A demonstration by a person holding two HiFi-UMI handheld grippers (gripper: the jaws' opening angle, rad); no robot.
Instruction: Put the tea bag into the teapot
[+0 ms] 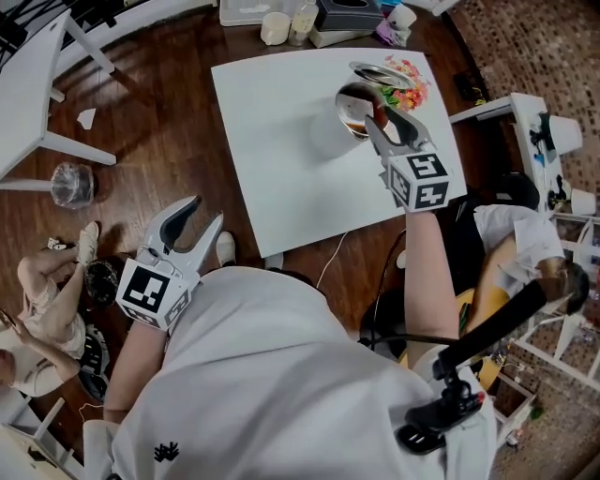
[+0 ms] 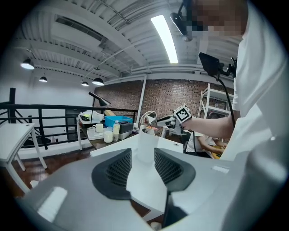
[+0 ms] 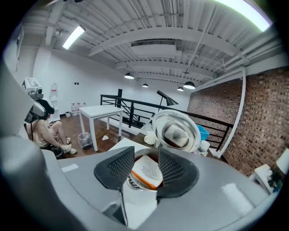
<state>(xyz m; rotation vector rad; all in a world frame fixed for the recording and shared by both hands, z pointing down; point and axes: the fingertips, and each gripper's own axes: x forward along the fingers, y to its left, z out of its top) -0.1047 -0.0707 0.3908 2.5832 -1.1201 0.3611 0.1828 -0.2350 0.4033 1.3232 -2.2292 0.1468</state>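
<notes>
A steel teapot [image 1: 352,103] stands at the far right of the white table [image 1: 281,159] with its hinged lid [image 1: 379,74] tipped back. My right gripper [image 1: 379,116] hovers right over the pot's mouth, open. In the right gripper view a white tea bag [image 3: 146,169] with an orange edge lies inside the pot's rim [image 3: 130,183], beyond the spread jaws of my right gripper [image 3: 145,160], and the pads do not press on it. The mirror-like lid [image 3: 176,131] reflects the bag. My left gripper [image 1: 193,221] hangs open and empty off the table's near left corner.
A flowered item [image 1: 411,86] lies beside the lid. Cups, a bottle and a box [image 1: 309,17] crowd a dark table behind. A person sits on the floor [image 1: 42,291] at left near a white desk [image 1: 28,103]. White shelving [image 1: 544,131] stands at right.
</notes>
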